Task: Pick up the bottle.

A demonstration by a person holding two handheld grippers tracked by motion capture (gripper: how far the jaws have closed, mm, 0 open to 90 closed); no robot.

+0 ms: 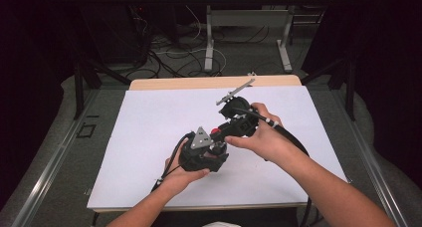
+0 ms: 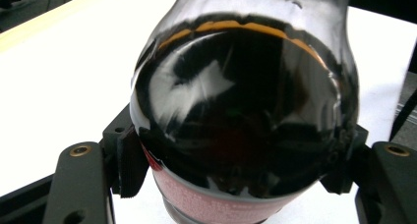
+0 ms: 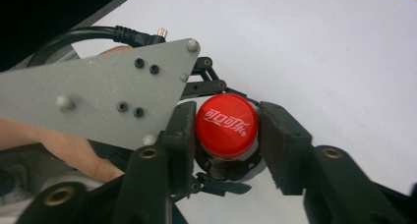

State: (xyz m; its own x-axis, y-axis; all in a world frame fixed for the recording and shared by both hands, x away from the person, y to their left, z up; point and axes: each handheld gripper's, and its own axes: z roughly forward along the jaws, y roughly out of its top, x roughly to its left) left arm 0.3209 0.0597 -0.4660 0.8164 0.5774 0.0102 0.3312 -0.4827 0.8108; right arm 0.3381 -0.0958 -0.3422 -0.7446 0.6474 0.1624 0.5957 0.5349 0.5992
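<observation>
A bottle (image 2: 246, 116) of dark cola, with a red label band (image 2: 221, 204) low on its body, stands near the middle of the white bench (image 1: 149, 137); in the high view the two grippers cover most of it. On its neck sits a red cap (image 3: 226, 126) with white lettering, seen from above in the right gripper view.

The left gripper (image 2: 236, 165) is clamped on the bottle's body, one black jaw pressed against each side of the dark rounded wall just above the label band. Its grey three-cornered plate (image 3: 98, 96) lies just beside the cap in the right gripper view.

The right gripper (image 3: 225, 130) comes in over the bottle from the far side, its jaws drawn together on the cap, one against each side of it. The person's right hand (image 1: 263, 137) holds this gripper just beyond the bottle; the left hand (image 1: 181, 174) cups the other gripper on the bottle's near side.
</observation>
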